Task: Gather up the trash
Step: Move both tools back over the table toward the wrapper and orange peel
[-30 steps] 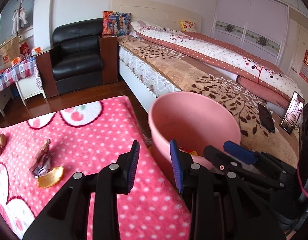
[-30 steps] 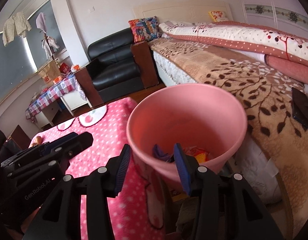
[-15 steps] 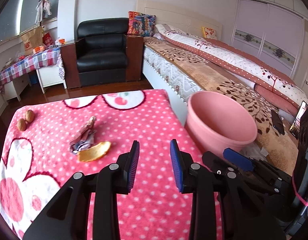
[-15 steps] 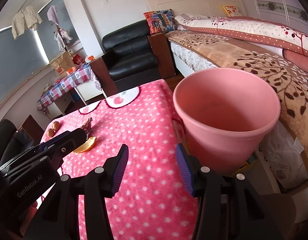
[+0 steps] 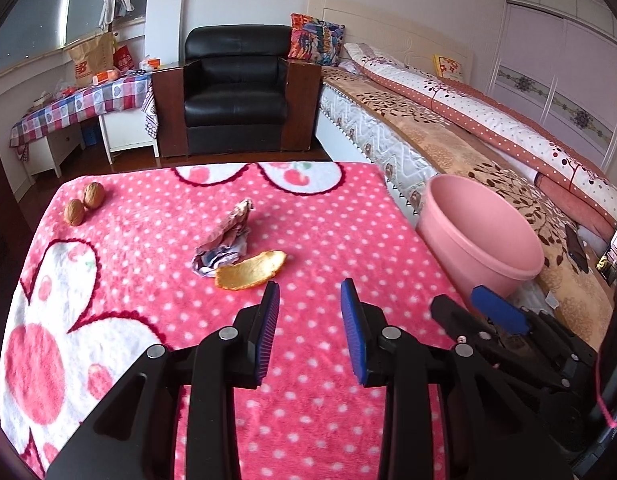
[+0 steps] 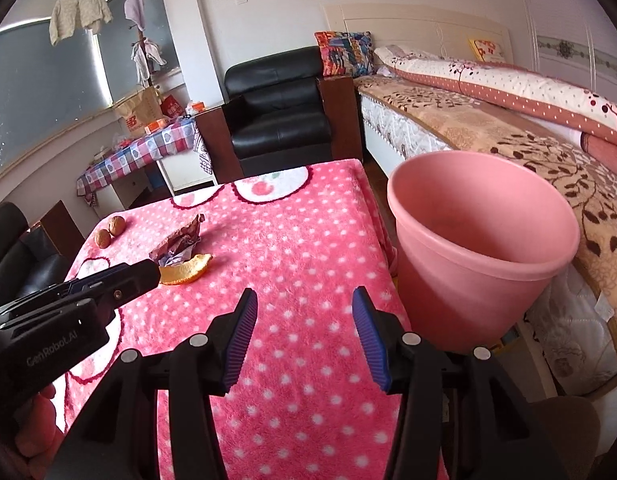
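An orange peel (image 5: pixel 250 269) (image 6: pixel 185 269) lies on the pink dotted tablecloth (image 5: pixel 156 288) beside a crumpled wrapper (image 5: pixel 224 240) (image 6: pixel 176 242). Two walnuts (image 5: pixel 84 202) (image 6: pixel 110 230) sit near the far left corner. A pink bin (image 5: pixel 480 236) (image 6: pixel 480 248) stands off the table's right edge. My left gripper (image 5: pixel 308 312) hovers open just short of the peel, nothing between its blue pads. My right gripper (image 6: pixel 302 320) is open and holds nothing, over the cloth left of the bin. The left gripper's tip (image 6: pixel 136 276) shows in the right wrist view.
A bed (image 5: pixel 468 136) with patterned covers runs along the right, behind the bin. A black armchair (image 5: pixel 236 84) stands beyond the table, and a checked side table (image 5: pixel 84 104) with bags sits at far left. A dark phone (image 5: pixel 576 248) lies on the bed.
Both grippers have swung left from over the bin to over the tablecloth. The peel, wrapper and walnuts have come into the middle of both views; the bin has slid to the right.
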